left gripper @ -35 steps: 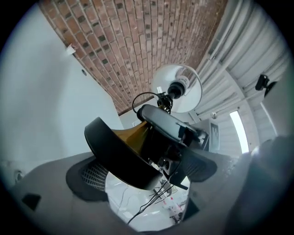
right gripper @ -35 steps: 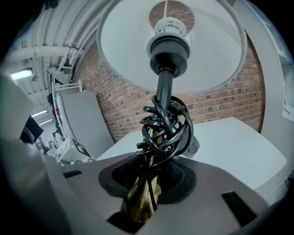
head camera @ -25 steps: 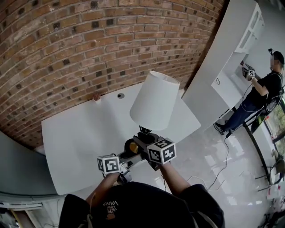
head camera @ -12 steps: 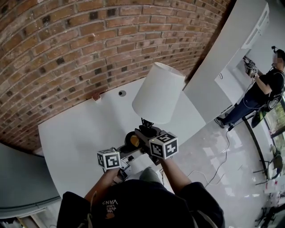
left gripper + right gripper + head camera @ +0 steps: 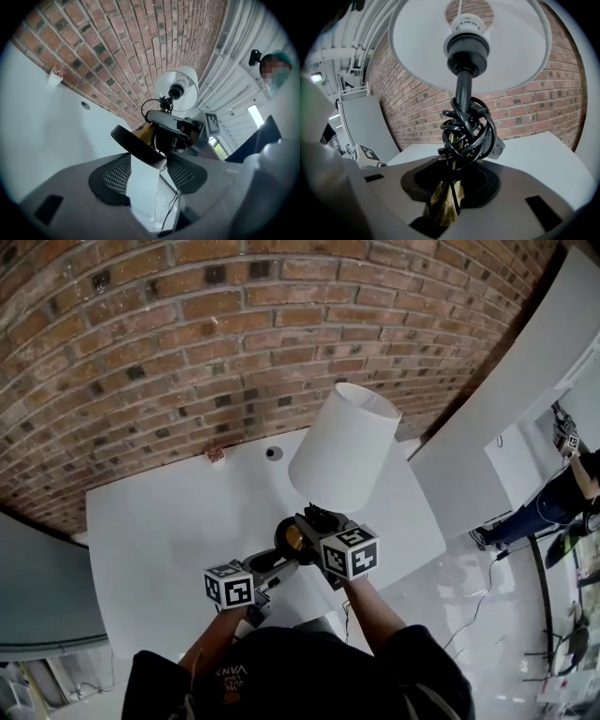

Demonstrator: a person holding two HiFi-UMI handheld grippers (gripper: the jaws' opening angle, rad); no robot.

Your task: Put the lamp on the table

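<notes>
The lamp has a white shade [image 5: 345,444], a brass stem [image 5: 445,204] wound with black cord [image 5: 466,129] and a black disc base [image 5: 292,537]. It hangs tilted over the near edge of the white table [image 5: 169,521]. My right gripper [image 5: 314,521] is shut on the brass stem just below the cord coil. My left gripper [image 5: 279,568] reaches in from the lower left, and its jaws are closing. In the left gripper view, the rim of the base [image 5: 136,145] sits at the tips of that gripper [image 5: 149,164], with a gap still showing between the pads.
A brick wall [image 5: 187,343] backs the table. A small potted plant [image 5: 215,454] and a round cable hole [image 5: 273,453] lie at the table's far edge. A white panel [image 5: 506,427] stands to the right, with another person [image 5: 562,493] beyond it. Cables trail on the glossy floor [image 5: 469,596].
The lamp has drifted slightly right and stays aloft. My left gripper has come up under the base and its jaws have narrowed. The right grip on the stem is unchanged.
</notes>
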